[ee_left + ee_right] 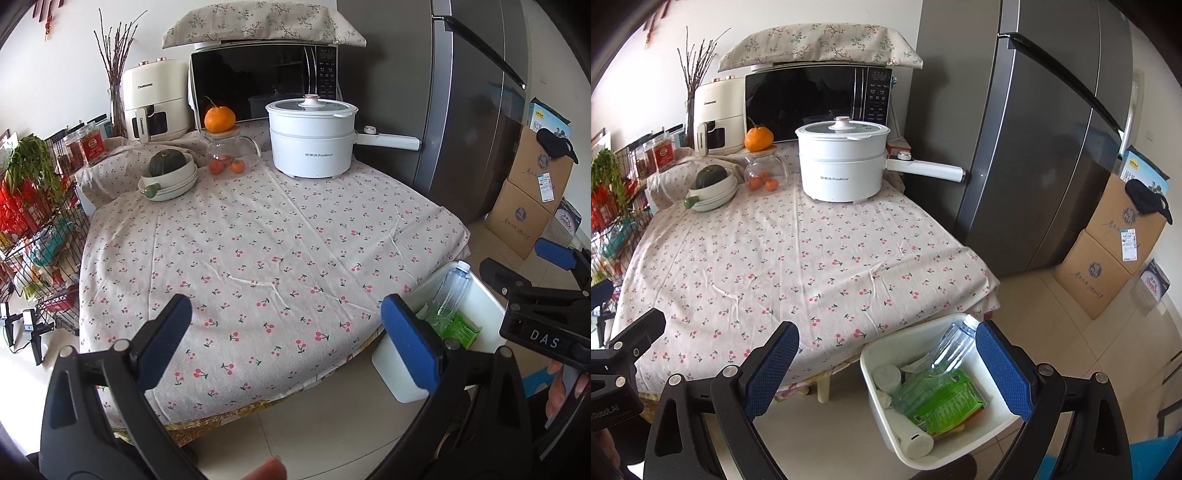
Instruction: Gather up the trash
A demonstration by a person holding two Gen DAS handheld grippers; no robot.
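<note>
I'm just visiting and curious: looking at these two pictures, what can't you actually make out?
- Bin bottom: both views, covered by the bottle, the green packet and other trash.
- Bin's near side: left view, behind the left gripper finger.
- Rack contents: both views, too small and warped at the left edge.
- Right gripper: left view, cut off by the right edge.
- Microwave interior: both views, dark glass.
</note>
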